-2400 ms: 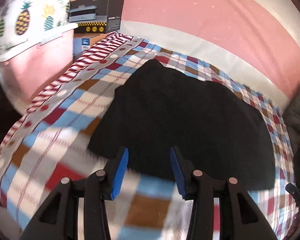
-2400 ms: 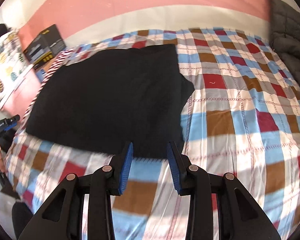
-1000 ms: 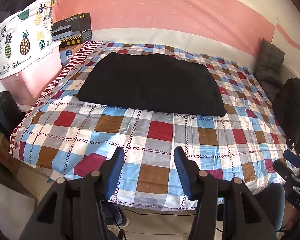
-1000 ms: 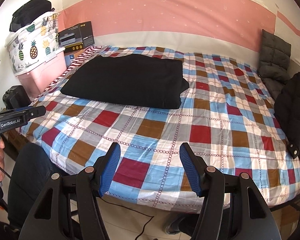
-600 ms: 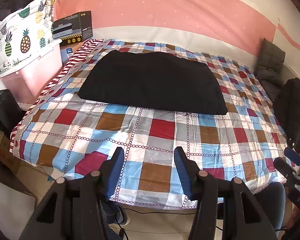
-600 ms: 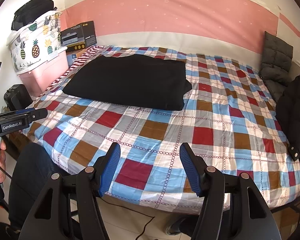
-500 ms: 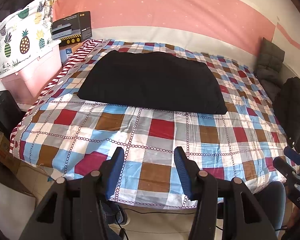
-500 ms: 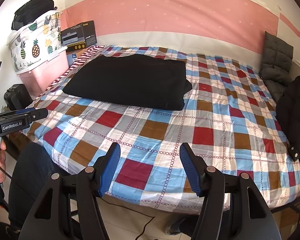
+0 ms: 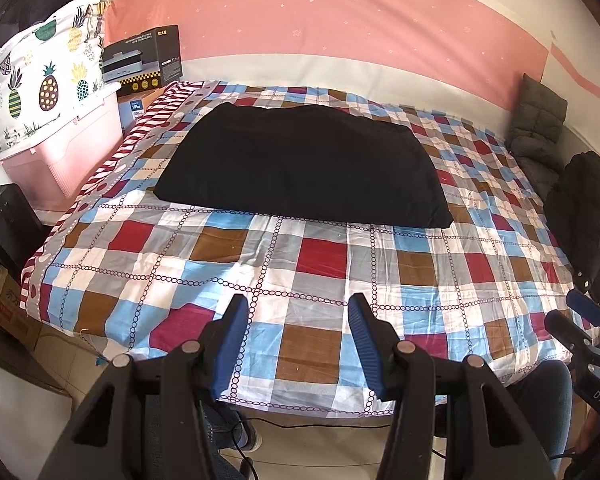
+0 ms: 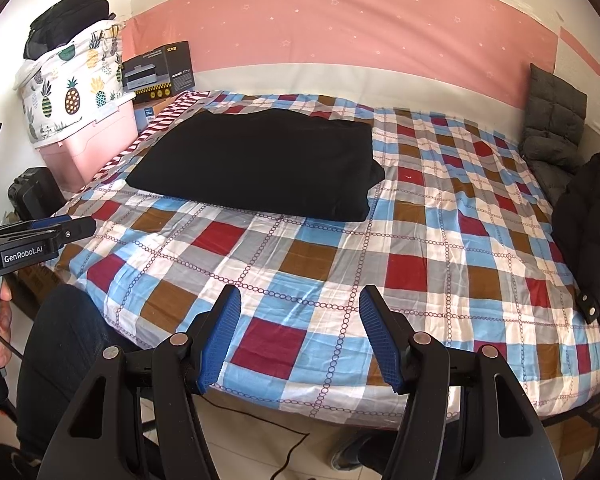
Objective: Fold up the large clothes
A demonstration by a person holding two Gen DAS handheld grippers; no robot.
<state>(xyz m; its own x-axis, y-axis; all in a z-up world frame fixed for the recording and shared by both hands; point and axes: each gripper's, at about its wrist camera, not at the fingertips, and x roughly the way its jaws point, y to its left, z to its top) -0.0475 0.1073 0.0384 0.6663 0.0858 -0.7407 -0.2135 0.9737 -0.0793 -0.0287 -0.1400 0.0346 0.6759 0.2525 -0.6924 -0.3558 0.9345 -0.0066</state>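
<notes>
A black garment (image 9: pixel 300 164) lies folded into a flat rectangle on the far left part of the checked bedspread (image 9: pixel 324 256); it also shows in the right wrist view (image 10: pixel 260 168). My left gripper (image 9: pixel 298 344) is open and empty, held off the near edge of the bed, well away from the garment. My right gripper (image 10: pixel 300 334) is open and empty, also back from the near edge. The left gripper shows at the left edge of the right wrist view (image 10: pixel 40 236). The right gripper shows at the right edge of the left wrist view (image 9: pixel 584 320).
A pink storage bin (image 9: pixel 60 148) with a pineapple-print bag (image 9: pixel 40 84) and a black box (image 9: pixel 144 60) stand left of the bed. A grey cushion (image 10: pixel 552 124) and a black puffer jacket (image 10: pixel 588 232) lie at the right. The person's legs (image 10: pixel 68 344) are at the near edge.
Both grippers have drawn back from the garment's near edge to beyond the foot of the bed and opened wider. In the last second they hardly moved. The garment stays folded.
</notes>
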